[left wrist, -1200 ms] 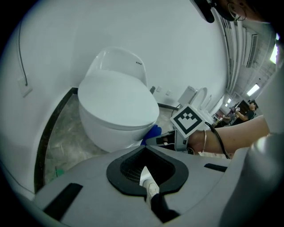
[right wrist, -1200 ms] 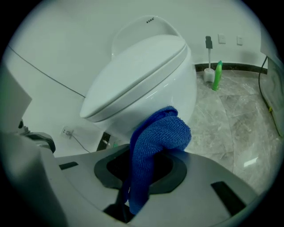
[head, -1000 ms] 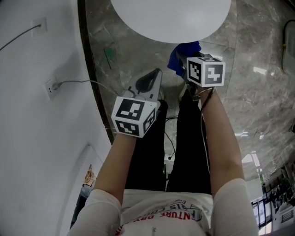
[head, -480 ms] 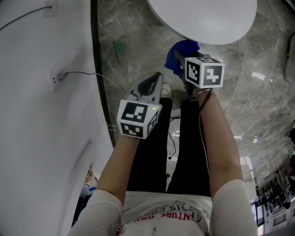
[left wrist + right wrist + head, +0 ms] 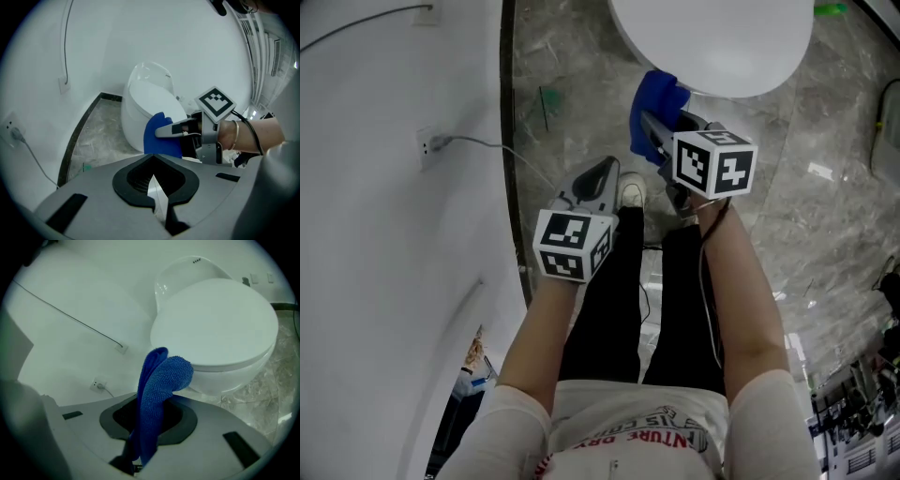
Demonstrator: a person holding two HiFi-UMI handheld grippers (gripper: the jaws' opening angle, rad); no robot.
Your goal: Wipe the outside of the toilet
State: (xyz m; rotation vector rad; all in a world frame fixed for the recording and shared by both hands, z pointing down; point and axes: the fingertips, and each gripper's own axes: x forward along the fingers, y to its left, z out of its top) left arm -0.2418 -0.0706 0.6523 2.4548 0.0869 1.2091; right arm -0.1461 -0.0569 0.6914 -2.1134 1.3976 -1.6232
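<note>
Toilet [image 5: 712, 42] shifted rightward in view; right hand-held gripper [image 5: 658, 131] clamps blue cloth [image 5: 652, 98], left hand-held gripper [image 5: 600, 178] closed.

Veined (grey) marble floor [image 5: 572, 94], toilet [image 5: 712, 37] on it

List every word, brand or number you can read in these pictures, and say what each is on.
"NTURE": part of a print on the person's shirt, seen upside down; the rest of it is unclear.
Brand mark on the toilet: too small to read.
Marker cubes: square patterns only, no words.
</note>
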